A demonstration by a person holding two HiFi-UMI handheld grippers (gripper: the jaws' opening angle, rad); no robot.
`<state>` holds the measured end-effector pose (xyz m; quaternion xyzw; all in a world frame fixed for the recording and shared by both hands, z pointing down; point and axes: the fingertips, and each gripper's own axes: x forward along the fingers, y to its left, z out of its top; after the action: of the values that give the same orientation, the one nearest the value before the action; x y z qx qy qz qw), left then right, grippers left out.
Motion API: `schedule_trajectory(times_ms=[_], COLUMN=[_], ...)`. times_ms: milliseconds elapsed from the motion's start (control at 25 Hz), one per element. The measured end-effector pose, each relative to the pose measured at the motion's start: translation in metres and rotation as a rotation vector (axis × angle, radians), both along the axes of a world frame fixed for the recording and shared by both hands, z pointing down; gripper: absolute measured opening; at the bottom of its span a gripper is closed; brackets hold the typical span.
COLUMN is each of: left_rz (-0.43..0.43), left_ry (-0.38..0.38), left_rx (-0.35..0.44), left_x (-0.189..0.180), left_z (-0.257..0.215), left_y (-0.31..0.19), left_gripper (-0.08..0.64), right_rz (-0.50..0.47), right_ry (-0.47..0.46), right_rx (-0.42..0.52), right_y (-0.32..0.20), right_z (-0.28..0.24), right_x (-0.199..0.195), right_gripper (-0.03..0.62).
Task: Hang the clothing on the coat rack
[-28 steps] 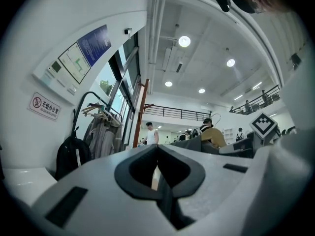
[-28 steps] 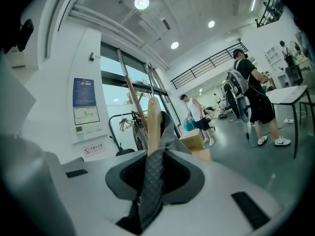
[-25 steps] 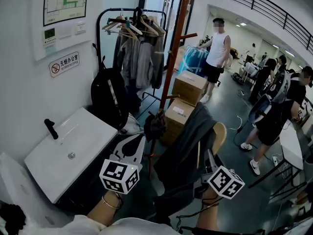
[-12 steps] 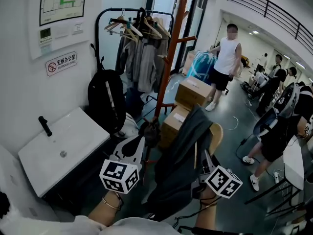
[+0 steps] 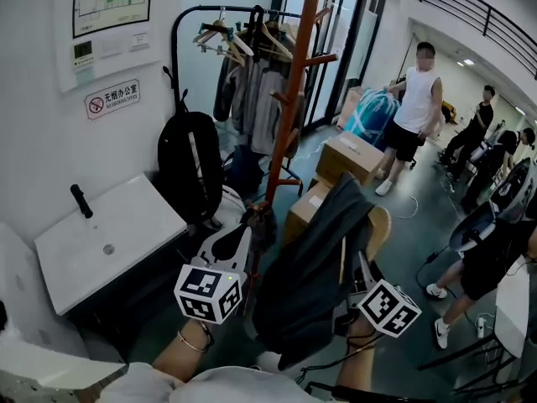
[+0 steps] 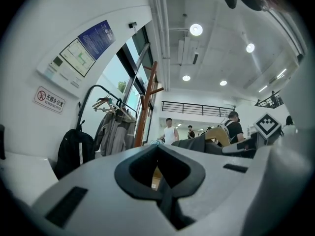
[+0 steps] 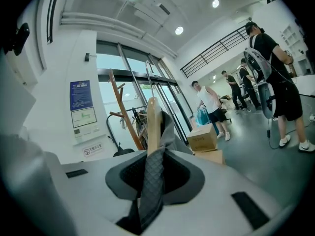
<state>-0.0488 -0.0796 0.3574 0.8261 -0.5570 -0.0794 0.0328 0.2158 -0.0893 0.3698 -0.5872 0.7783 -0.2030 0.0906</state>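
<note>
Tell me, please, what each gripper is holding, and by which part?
The right gripper clamps a grey garment on its wooden hanger, pinching the fabric against the hanger's arm. The left gripper holds nothing; its jaws are together.

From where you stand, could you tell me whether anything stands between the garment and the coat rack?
Nothing visible does. The grey garment, in the right tongs, hangs before the coat rack; its upper pegs look free, only a dark bag hangs low.

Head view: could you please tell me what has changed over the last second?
The person has carried both grippers a little closer to the coat rack. The right gripper stays shut on the grey garment and its hanger; the left gripper stays shut and empty.
</note>
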Motion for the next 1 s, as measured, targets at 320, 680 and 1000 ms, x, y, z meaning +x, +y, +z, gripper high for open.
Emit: schedule_trajectory(times_ms=[320,680,1000], left_rz=[-0.071,-0.125,-0.113], left_ry=[-0.007,-0.02,-0.015], left_rx=[-0.018,-0.048,-0.039], left_x=[0.016,0.012,0.019], left_z=[0.006,0.021,0.02], left_y=[-0.026,-0.049,-0.086], left_gripper=[0.009,0.008,0.008], right_rz=[-0.08,-0.134,-0.127], right_ry=[-0.002,-0.008,0.012], right_rx=[-0.025,-0.043,-0.058], right_y=[-0.047,-0.089,-0.119], right_z=[0.01,0.024,0.032], right_x=[0.013,0.015,0.029], right_gripper=[0.08,0.08,0.08])
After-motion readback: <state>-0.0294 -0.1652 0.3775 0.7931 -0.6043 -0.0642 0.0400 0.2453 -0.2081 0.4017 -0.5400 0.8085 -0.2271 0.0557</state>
